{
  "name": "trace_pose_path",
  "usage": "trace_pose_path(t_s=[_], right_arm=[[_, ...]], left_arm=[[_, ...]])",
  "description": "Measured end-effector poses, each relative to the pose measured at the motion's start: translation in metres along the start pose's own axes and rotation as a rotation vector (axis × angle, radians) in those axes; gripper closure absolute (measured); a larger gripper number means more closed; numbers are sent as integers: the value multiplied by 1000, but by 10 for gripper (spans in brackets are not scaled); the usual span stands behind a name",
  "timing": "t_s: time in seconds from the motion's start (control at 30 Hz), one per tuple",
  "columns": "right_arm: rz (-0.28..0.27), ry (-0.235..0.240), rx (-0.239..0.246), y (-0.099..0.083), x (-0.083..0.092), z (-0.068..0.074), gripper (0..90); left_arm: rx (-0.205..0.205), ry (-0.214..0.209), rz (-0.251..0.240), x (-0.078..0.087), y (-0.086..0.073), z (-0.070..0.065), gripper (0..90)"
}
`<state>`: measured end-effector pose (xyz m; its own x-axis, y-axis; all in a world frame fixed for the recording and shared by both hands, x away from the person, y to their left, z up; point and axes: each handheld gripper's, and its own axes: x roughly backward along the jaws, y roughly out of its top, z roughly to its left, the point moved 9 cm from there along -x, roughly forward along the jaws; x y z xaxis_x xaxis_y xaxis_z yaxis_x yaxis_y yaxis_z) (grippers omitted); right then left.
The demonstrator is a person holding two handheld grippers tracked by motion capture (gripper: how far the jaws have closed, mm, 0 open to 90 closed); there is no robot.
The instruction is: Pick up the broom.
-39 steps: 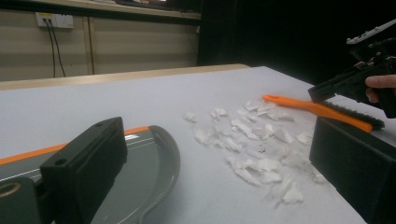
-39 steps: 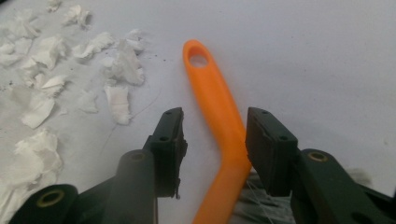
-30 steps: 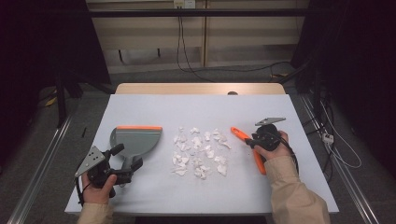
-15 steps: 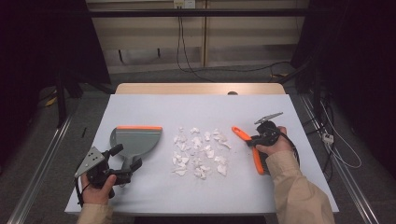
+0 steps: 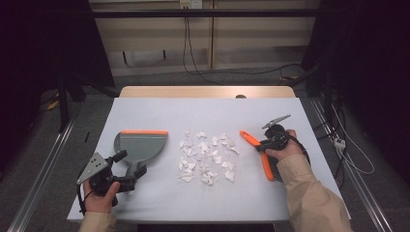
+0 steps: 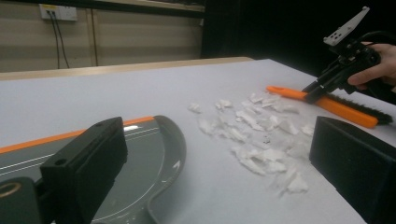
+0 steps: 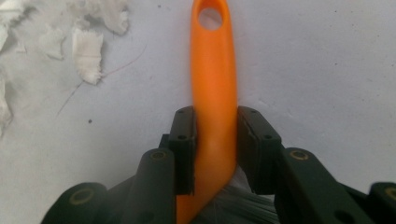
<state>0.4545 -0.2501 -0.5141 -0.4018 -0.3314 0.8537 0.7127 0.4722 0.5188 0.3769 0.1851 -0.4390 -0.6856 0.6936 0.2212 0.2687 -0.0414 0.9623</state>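
On the white table (image 5: pixel 159 203), the left gripper (image 5: pixel 126 169) sits over the handle of a grey dustpan (image 5: pixel 141 146) with an orange edge. A scatter of white paper scraps (image 5: pixel 207 157) lies between the dustpan and an orange brush (image 5: pixel 261 155). The right gripper (image 5: pixel 264 143), whose jaws have just been closing, is clamped on the brush's handle.

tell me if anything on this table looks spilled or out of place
Yes: torn white paper scraps lie scattered loose on the white table, between the grey dustpan with an orange edge and the orange-handled brush. Nothing looks damaged or tipped over.
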Motion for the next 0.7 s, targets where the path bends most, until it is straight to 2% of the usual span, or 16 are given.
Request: trace_pose_path(t_s=[0.03, 0.13, 0.23, 0.3, 0.4, 0.57, 0.7], right_arm=[[16, 1, 8, 0, 1, 0, 675], [20, 6, 0, -1, 0, 0, 670], [15, 20, -26, -1, -2, -1, 681], [-2, 52, -64, -1, -3, -4, 696], [3, 57, -43, -1, -4, -4, 700], [39, 24, -35, 2, -5, -2, 711], [13, -5, -27, 0, -4, -1, 713]], left_arm=[[-1, 3, 0, 0, 0, 0, 39], [4, 1, -2, -1, 0, -1, 39], [-3, 1, -3, 0, 1, -1, 39], [-8, 4, 1, 0, 1, -1, 38], [-9, 6, -1, 1, 1, -2, 39], [-17, 4, 0, -2, 3, -6, 39], [-22, 5, 2, -4, 3, -8, 43]])
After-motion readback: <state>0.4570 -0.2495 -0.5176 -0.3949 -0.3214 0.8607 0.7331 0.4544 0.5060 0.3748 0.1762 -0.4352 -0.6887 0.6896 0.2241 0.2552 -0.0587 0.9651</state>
